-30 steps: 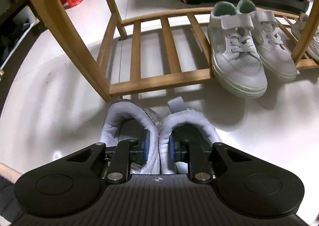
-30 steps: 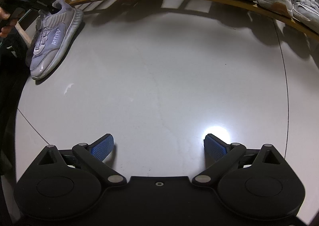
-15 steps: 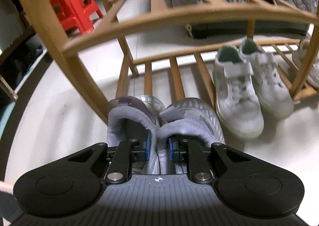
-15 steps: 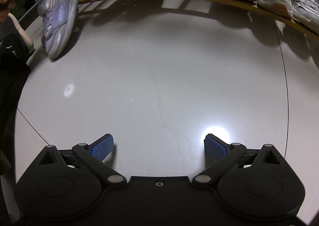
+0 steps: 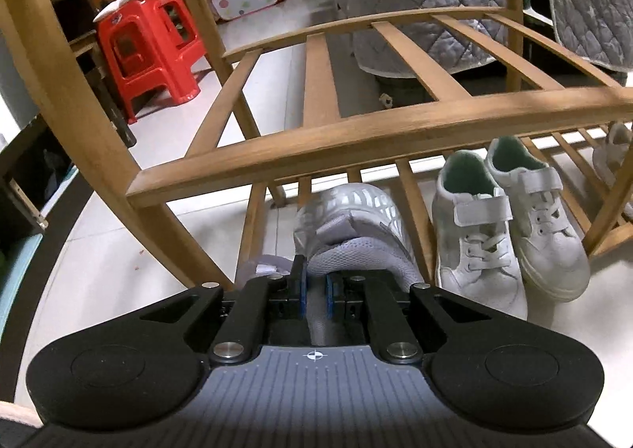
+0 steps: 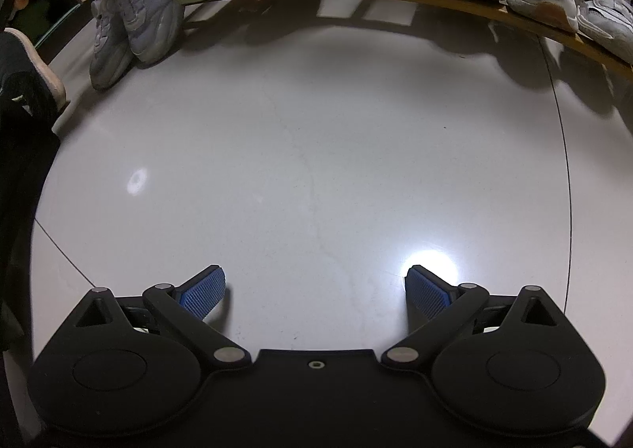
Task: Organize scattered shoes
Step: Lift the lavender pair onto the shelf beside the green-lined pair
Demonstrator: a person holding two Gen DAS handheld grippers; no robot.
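Our left gripper [image 5: 314, 291] is pinching the inner collars of a pair of grey sneakers [image 5: 352, 226], carrying them toe-first toward the bottom shelf of the wooden shoe rack [image 5: 356, 131], just beside the white strap shoes [image 5: 506, 226] already standing there. Our right gripper [image 6: 314, 291] is hanging with its blue pads spread wide and holding nothing above the bare pale floor [image 6: 316, 155].
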